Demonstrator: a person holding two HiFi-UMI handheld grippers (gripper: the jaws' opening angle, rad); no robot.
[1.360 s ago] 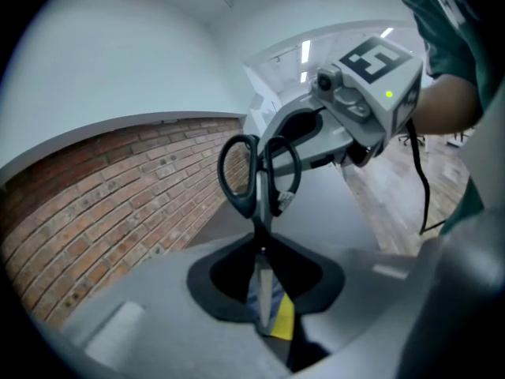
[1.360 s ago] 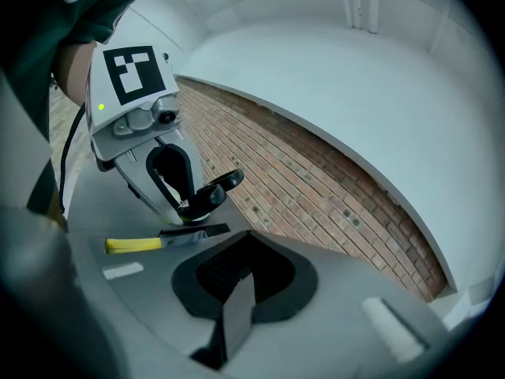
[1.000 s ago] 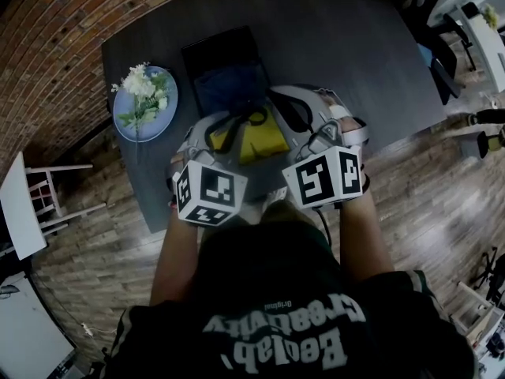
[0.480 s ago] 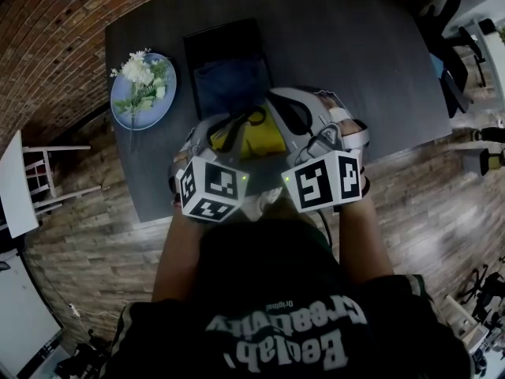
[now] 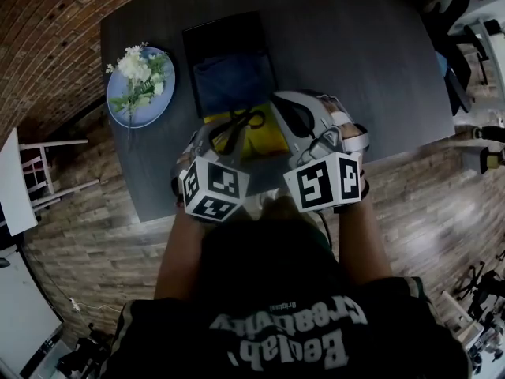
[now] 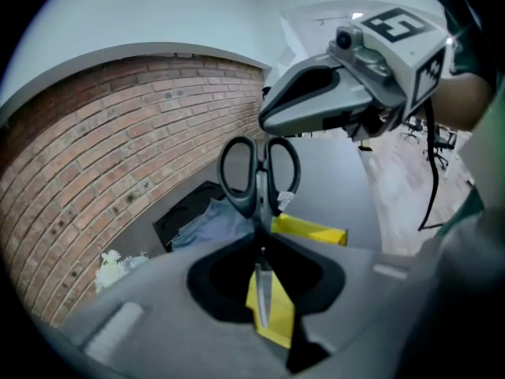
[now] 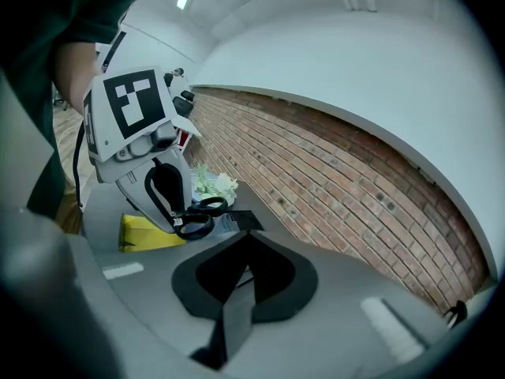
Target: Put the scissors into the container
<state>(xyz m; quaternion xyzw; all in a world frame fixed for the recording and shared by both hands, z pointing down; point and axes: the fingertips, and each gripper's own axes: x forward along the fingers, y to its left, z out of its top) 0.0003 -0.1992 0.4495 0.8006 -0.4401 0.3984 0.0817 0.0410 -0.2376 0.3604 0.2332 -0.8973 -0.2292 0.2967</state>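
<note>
- Left gripper (image 6: 264, 290): its two grey jaws are clamped on the blades of the black-handled steel scissors (image 6: 257, 200). The blades run through the narrow gap between the jaws, and the two handle loops stick out past the tips.
- Black-handled steel scissors (image 5: 241, 123): held in the air directly above the yellow box-shaped container (image 5: 267, 138), not yet inside it. In the left gripper view the yellow wall shows through the jaw gap under the blade tip.
- Right gripper (image 7: 237, 310): its jaws stand only a slit apart with nothing between them. In the head view it sits just right of the yellow container, level with the left gripper.
- Yellow box-shaped container (image 7: 146, 234): rests on the dark grey tabletop (image 5: 347, 46) near the edge closest to the person, between the two grippers.
- Black rectangular tray (image 5: 225, 34): just beyond the yellow container, on the side away from the person. A folded blue cloth (image 5: 233, 85) lies in it.
- Round blue plate (image 5: 154, 109): to the left of the yellow container and apart from it, carrying a bunch of white flowers (image 5: 134, 65).
- Red brick wall (image 6: 102, 133): beyond the table, well away from the yellow container.
</note>
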